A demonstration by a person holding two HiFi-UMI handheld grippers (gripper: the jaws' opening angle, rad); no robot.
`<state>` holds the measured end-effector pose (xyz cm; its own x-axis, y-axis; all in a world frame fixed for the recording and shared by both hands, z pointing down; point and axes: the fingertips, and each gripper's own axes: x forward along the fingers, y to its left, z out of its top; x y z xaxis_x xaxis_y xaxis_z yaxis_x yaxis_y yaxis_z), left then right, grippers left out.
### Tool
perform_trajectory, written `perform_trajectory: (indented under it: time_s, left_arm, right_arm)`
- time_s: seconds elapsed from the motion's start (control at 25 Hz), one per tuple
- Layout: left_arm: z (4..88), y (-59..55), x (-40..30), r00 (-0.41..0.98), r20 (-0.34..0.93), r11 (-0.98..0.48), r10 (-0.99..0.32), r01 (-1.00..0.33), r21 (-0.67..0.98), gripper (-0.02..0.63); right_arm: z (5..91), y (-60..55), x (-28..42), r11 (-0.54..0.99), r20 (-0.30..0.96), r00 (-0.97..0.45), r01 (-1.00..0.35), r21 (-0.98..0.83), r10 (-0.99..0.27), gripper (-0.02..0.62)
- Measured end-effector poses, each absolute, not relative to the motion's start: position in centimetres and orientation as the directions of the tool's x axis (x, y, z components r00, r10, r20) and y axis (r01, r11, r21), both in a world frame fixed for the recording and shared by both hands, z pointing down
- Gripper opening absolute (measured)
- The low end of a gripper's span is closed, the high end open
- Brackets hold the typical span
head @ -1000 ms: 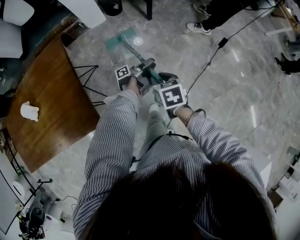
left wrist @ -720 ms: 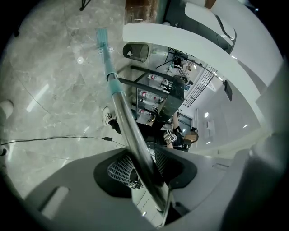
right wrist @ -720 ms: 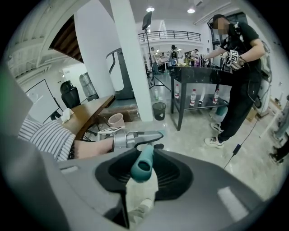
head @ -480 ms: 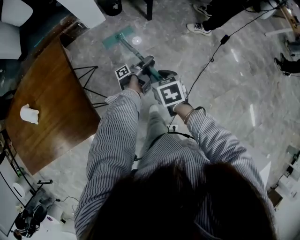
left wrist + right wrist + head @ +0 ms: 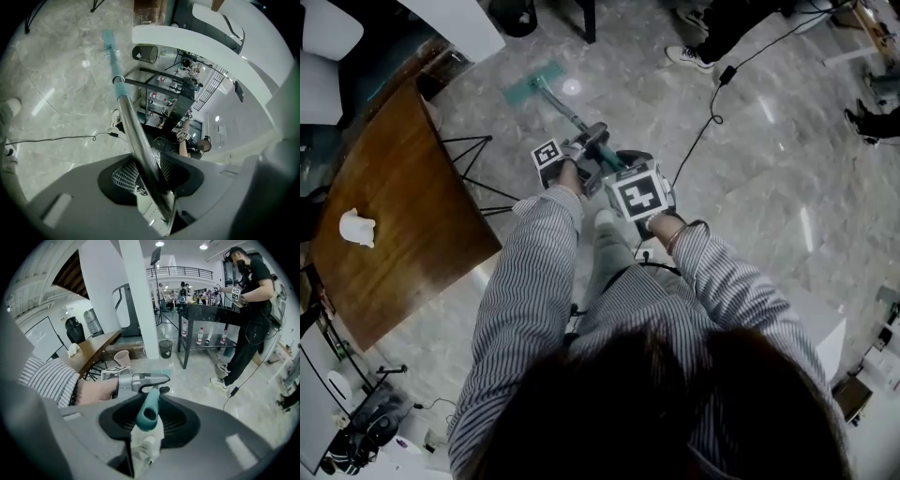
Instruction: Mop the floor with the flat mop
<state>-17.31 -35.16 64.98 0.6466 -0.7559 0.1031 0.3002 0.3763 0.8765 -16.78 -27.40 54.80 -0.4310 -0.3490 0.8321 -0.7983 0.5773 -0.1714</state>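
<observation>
The flat mop's teal head (image 5: 532,86) lies on the grey marble floor ahead of me. Its pole (image 5: 567,114) slants back to both grippers. My left gripper (image 5: 589,142) is shut on the metal pole (image 5: 136,136), lower down the shaft. In the left gripper view the mop head (image 5: 108,37) shows far along the pole. My right gripper (image 5: 617,171) is shut on the teal handle end (image 5: 147,411), just behind the left gripper (image 5: 140,379).
A brown wooden table (image 5: 384,206) with a white crumpled thing (image 5: 356,227) stands at the left, black frame legs (image 5: 473,159) beside it. A black cable (image 5: 703,122) crosses the floor at right. A person stands ahead (image 5: 248,310) by a black table (image 5: 211,315).
The mop head has shifted only slightly on the floor. Both grippers keep the same hold on the pole, near the same place.
</observation>
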Motion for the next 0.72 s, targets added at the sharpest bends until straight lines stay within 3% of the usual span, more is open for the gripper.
perform_trajectory:
  time_s: [0.36, 0.72]
  left_arm:
    - [64.2, -27.3, -9.4, 0.637, 0.094, 0.358, -0.765, 0.3, 0.884, 0.146]
    - [65.3, -12.8, 3.2, 0.633, 0.097, 0.362, -0.768, 0.304, 0.881, 0.139]
  right_arm:
    - [54.0, -19.6, -8.3, 0.585, 0.828, -0.434, -0.794, -0.166, -0.354, 0.114]
    - [55.3, -4.8, 4.2, 0.622, 0.832, -0.458, -0.761, -0.185, -0.313, 0.114]
